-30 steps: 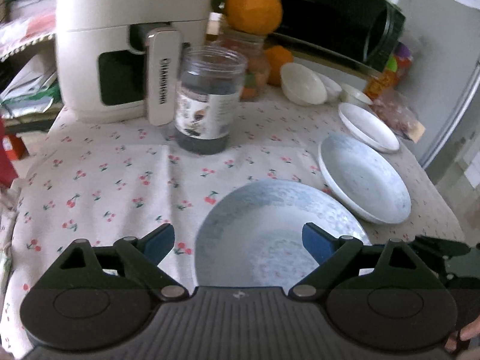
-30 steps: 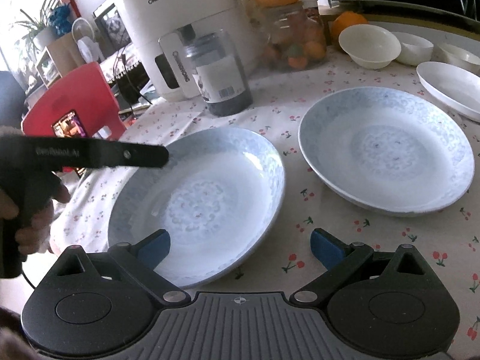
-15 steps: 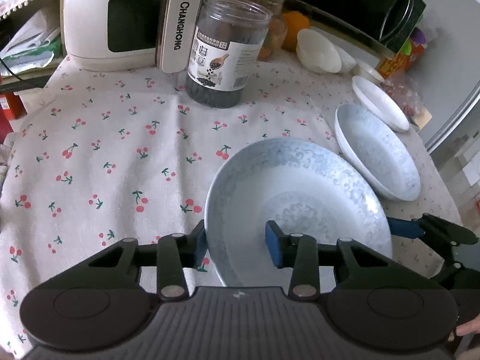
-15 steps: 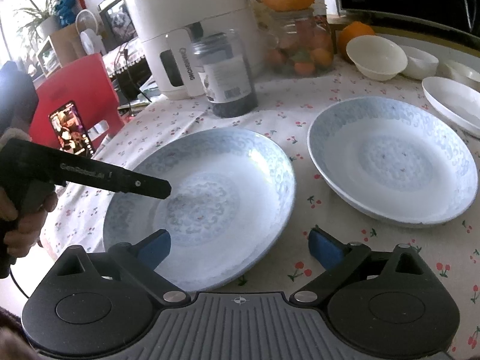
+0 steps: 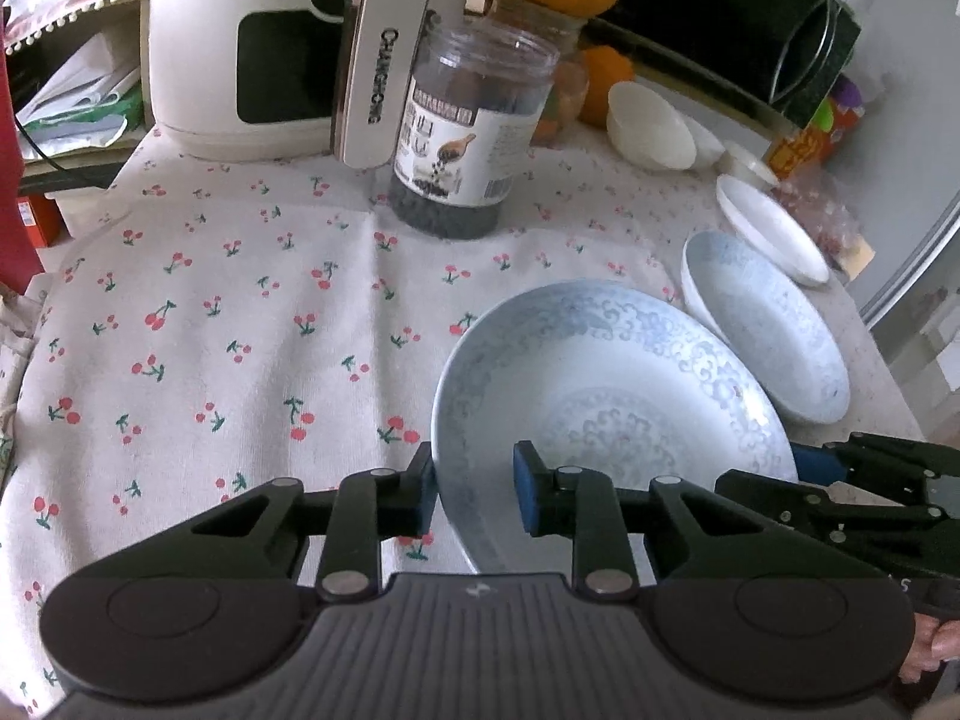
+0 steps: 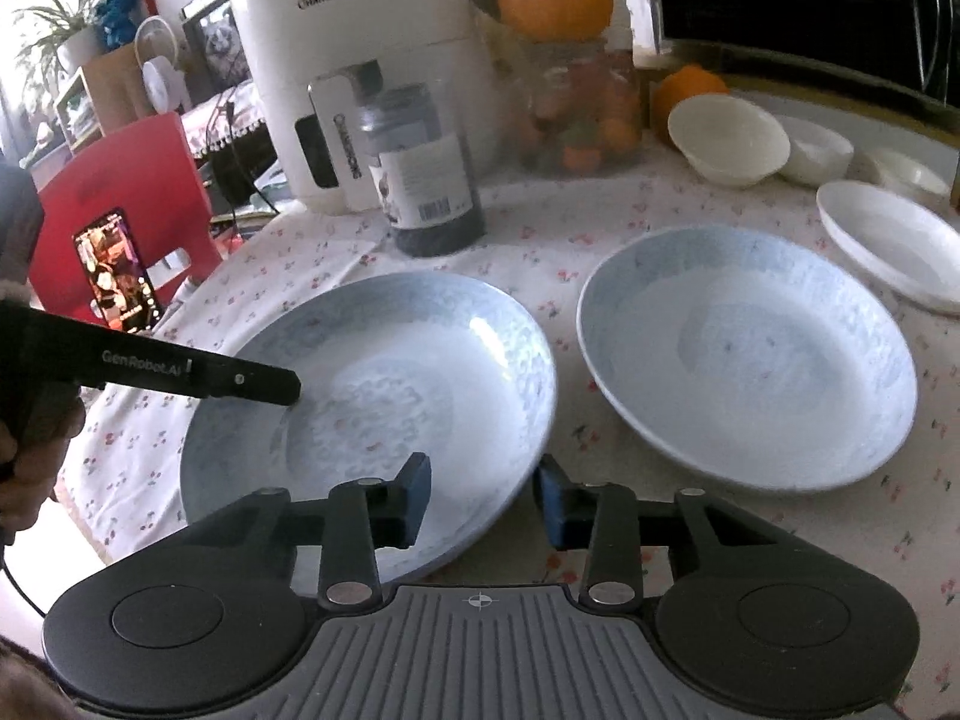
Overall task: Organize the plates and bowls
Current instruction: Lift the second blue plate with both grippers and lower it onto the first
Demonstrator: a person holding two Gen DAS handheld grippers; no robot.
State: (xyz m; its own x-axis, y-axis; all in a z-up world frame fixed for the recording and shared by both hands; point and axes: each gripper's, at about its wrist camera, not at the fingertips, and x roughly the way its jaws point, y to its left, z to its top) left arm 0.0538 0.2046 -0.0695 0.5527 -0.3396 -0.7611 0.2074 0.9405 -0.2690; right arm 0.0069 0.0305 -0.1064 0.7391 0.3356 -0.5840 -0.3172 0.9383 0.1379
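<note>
Plate (image 5: 612,396) with the blue pattern, the nearer of two alike, lies directly ahead of both tools and is straddled at its rim from two sides.

1. Left gripper (image 5: 474,495): the jaws stand at a narrow gap across the plate's near left rim. The outer pad sits just outside the rim and the inner pad sits over the plate's wall. Plate surface shows between the pads, so it cannot be told whether they bear on the rim.
2. Right gripper (image 6: 483,498): the jaws stand at a similar narrow gap across the near right rim, with the left pad over the plate and the right pad outside it. Firm clamping cannot be confirmed here either.
3. Second patterned plate (image 6: 750,360): this lies ahead and to the right of the right gripper, just beside the first plate and not touching it. It rests flat on the cherry-print tablecloth (image 5: 240,330).
4. White dish (image 6: 894,246) and white bowls (image 6: 726,138): these lie farther out on the same right side.

Judgement: stacking calls for the straddled plate to travel rightward, away from the left gripper. The right gripper is the nearer tool to the second plate. The plate is round, so no long axis governs alignment; only centring matters.
</note>
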